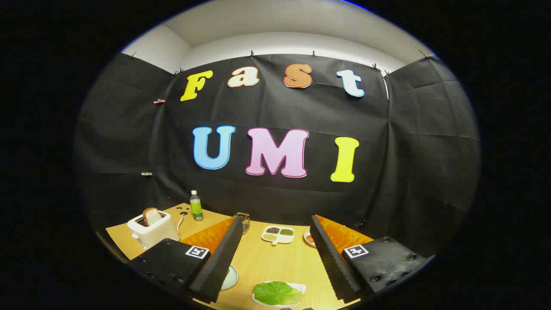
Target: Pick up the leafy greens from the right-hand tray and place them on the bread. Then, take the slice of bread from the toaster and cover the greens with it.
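Flat leafy greens (pixel 277 293) on tray (pixel 299 286); toaster-held bread (pixel 151 215)

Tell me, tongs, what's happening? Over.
Tongs open, holding nothing. Greens on tray, between the fingers. Bread in toaster. Nothing in the way.

Tool (pixel 275 258) fingers spread wide apart, nothing between, held above table.

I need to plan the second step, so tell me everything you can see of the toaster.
The toaster is a white, boxy, smooth-sided unit standing upright on the wooden table, beyond the gripper's open jaws. One brown-crusted bread slice stands tilted in its top slot. A white cord runs from its side toward a green bottle.
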{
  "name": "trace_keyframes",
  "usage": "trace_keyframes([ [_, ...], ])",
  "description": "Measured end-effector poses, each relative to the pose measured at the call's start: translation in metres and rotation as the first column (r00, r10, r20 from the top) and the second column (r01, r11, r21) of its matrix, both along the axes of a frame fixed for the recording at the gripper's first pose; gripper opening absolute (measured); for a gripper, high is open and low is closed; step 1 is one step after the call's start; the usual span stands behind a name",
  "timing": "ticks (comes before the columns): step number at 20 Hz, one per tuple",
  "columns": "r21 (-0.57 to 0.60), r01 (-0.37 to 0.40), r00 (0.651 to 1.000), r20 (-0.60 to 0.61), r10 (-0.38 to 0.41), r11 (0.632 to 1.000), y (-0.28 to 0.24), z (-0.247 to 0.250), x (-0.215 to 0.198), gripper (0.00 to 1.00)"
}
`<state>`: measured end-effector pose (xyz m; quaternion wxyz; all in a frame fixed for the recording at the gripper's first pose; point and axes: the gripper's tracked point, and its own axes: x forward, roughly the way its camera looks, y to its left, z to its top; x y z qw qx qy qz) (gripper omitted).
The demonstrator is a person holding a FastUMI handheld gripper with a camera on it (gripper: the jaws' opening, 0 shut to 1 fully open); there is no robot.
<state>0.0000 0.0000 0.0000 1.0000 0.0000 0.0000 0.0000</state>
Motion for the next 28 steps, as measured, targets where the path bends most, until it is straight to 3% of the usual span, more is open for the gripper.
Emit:
trace_keyframes([
  [19, -0.020, 0.107, 0.991, -0.078, -0.108, 0.994, 0.072, -0.023, 0.019, 0.97],
  [28, 0.008, 0.049, 0.983, -0.179, -0.047, 0.999, 0.060, -0.057, 0.025, 0.97],
])
